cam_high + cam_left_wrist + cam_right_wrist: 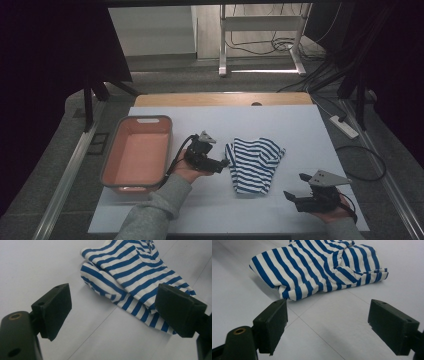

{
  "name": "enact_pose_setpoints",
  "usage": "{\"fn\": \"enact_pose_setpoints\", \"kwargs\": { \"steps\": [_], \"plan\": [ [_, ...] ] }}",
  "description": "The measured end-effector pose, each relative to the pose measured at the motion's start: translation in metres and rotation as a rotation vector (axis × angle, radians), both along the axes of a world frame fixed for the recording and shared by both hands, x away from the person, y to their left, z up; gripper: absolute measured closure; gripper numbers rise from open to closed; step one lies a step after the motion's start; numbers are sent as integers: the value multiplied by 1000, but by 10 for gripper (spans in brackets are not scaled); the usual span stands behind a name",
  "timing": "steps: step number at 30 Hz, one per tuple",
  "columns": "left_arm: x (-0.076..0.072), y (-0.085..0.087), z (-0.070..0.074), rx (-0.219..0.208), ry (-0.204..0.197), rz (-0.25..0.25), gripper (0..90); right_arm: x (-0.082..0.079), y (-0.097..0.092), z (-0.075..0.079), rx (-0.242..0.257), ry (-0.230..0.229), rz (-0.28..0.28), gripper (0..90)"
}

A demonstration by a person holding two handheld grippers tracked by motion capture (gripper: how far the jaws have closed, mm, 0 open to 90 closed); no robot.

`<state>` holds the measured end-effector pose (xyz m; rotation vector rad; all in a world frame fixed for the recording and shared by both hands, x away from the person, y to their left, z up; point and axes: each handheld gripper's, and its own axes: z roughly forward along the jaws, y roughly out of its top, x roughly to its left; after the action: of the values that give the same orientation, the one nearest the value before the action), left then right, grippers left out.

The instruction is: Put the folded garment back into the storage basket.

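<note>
Covering most of the worktop is a pale sheet, with a salmon-pink tub at its left. Folded at the middle lies the blue-and-white striped garment. Just left of it hovers the left gripper, jaws spread, nothing held; the right gripper, equally spread, sits apart at front right.

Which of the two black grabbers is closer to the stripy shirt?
The left gripper: its open jaws sit right at the edge of the folded blue-and-white striped cloth, while the right gripper is farther off, toward the table's near right.
</note>
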<state>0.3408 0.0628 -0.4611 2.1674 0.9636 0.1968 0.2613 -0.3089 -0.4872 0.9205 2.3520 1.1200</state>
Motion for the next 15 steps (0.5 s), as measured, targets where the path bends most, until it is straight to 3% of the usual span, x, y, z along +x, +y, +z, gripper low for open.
{"fn": "enact_pose_setpoints", "kwargs": {
  "steps": [15],
  "plan": [
    [11, -14, -4, 3, 13, -8, 145, 0, 0, 0, -3, 0, 3, 168]
  ]
}}
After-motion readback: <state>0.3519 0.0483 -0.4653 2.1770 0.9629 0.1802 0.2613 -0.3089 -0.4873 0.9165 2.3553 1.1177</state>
